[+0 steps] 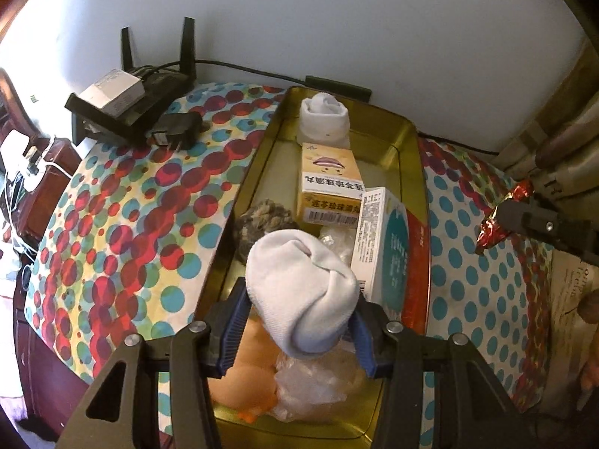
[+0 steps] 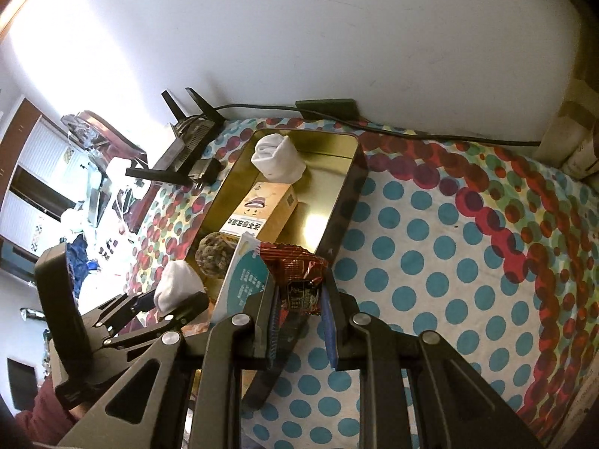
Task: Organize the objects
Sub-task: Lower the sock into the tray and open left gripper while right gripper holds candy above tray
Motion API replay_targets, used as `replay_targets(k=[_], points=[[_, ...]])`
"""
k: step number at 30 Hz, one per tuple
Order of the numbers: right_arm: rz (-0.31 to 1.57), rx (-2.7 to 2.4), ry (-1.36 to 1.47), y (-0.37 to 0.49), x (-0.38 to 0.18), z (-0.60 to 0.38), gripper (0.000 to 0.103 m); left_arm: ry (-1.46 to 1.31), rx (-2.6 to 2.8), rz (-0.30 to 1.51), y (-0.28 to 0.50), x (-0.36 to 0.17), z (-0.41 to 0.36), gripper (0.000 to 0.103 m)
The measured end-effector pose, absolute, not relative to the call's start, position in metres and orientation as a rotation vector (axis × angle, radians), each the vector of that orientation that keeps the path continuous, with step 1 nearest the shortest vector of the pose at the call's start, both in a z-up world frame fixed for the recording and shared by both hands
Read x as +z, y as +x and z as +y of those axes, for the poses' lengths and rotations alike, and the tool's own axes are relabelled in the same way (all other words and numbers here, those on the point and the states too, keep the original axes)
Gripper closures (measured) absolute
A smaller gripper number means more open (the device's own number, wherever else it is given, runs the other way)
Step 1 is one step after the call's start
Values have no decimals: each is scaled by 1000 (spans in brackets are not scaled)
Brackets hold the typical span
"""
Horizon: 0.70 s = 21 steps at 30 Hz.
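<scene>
A gold metal tin (image 1: 410,138) (image 2: 348,202) stands on the dotted tablecloth. It holds a rolled white sock (image 1: 324,116) (image 2: 277,159) at its far end, an orange medicine box (image 1: 329,183) (image 2: 262,211), a teal-and-white box (image 1: 385,247) (image 2: 239,280), a brown lump (image 1: 265,220) (image 2: 215,252), clear plastic wrap (image 1: 310,385) and an orange toy (image 1: 243,378). My left gripper (image 1: 299,321) (image 2: 176,299) is shut on a second rolled white sock (image 1: 303,292) above the tin's near end. My right gripper (image 2: 299,299) (image 1: 524,220) is shut on a red foil snack packet (image 2: 295,273) (image 1: 501,217) beside the tin's right rim.
A black router (image 1: 131,101) (image 2: 187,138) with antennas and a plug adapter (image 1: 176,131) sit at the back left by the wall. A black cable (image 2: 411,131) runs along the wall. Cardboard boxes (image 1: 561,142) stand at the far right. Printed paper (image 1: 576,321) lies at the right.
</scene>
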State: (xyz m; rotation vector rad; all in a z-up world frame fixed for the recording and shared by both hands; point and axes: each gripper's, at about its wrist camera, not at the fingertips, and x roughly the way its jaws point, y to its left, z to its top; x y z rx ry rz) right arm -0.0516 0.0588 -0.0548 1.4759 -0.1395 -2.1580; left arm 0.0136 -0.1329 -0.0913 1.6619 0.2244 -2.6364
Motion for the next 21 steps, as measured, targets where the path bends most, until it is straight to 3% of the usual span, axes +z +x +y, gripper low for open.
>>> replay_targets(k=[12,21], points=[[-118,-2185,1446,-52,-47,46,84,1700,-2659,168,2,-104,-133,51],[-93,-2182,1445,-58,-48,32,83,1691,-2638,257,10,-101,-144,48]])
